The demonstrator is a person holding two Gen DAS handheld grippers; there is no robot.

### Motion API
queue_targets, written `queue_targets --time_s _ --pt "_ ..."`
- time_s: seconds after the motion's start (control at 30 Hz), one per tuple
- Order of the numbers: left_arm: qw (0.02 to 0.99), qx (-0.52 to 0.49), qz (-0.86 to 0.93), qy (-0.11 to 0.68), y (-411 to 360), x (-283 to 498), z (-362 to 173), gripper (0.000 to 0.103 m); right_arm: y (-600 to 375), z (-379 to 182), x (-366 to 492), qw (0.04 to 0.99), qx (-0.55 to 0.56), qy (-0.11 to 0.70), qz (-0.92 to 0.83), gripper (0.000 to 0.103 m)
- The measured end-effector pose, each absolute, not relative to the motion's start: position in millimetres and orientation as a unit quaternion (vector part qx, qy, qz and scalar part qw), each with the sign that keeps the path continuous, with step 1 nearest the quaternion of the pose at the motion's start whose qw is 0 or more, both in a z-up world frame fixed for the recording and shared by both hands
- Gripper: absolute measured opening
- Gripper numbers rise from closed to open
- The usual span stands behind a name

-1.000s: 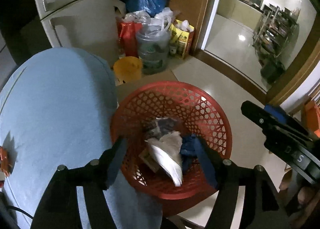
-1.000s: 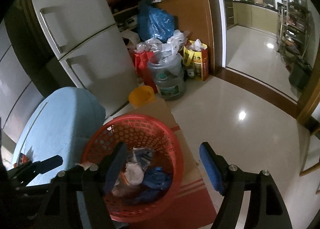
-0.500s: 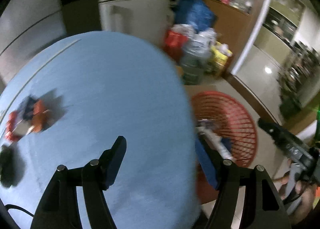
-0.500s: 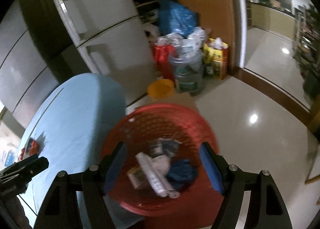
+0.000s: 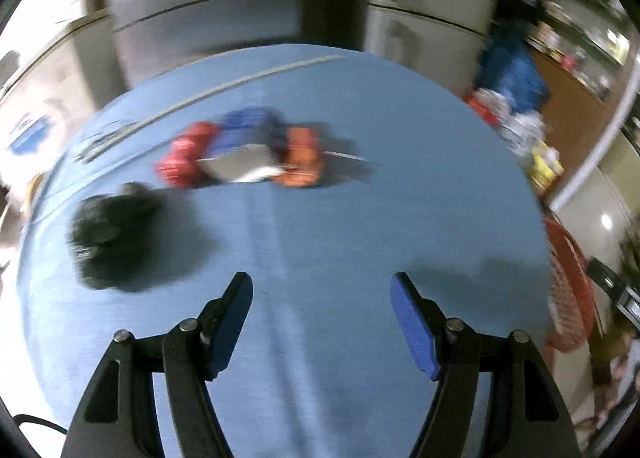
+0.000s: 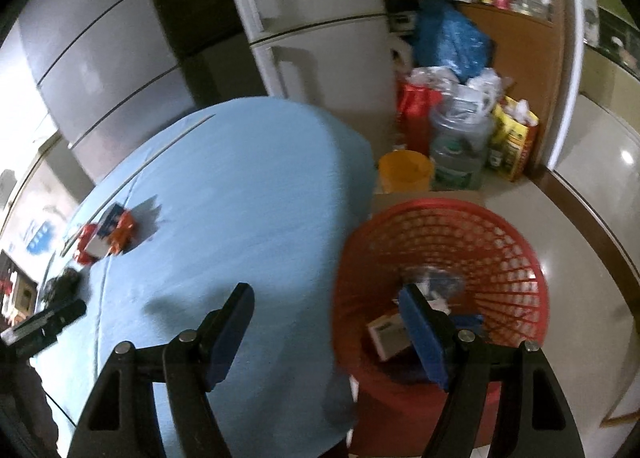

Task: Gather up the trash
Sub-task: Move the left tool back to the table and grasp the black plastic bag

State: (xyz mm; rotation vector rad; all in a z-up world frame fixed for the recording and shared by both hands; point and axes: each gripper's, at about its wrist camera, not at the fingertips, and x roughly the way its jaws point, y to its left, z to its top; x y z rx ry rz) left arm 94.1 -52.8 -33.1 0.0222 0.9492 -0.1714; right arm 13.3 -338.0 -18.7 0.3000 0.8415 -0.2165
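Observation:
My left gripper [image 5: 322,306] is open and empty over the blue-covered table [image 5: 320,238]. Ahead of it lies a cluster of red, blue and orange wrappers [image 5: 244,156] and a crumpled black item [image 5: 112,234] to the left, both blurred. My right gripper [image 6: 326,322] is open and empty, over the table edge beside the red mesh basket [image 6: 500,242], which holds several trash pieces [image 6: 390,334]. The wrappers [image 6: 108,238] and black item [image 6: 62,284] also show in the right wrist view, with the left gripper [image 6: 44,322] at the far left.
Two refrigerators [image 6: 312,38] stand behind the table. Bags, a water jug [image 6: 456,154] and a yellow bucket [image 6: 404,172] crowd the floor past the basket. The basket edge [image 5: 568,282] shows at the right of the left wrist view.
My left gripper swung left from above the basket to over the table, bringing the wrappers and black item into view. My right gripper shifted left toward the table edge. Both stayed open.

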Motion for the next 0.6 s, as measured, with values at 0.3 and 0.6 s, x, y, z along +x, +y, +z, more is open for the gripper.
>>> queue_targets --time_s 0.3,0.6 --pt "0.905 -0.029 0.061 0.42 68 138 -41 0.082 -299 -15 34 0.898 0.108 0.421 -0.07 0.078" --pt "0.873 -0.068 0.064 0.48 101 175 -93 0.033 -253 -8 66 0.902 0.07 0.425 -0.029 0.078"
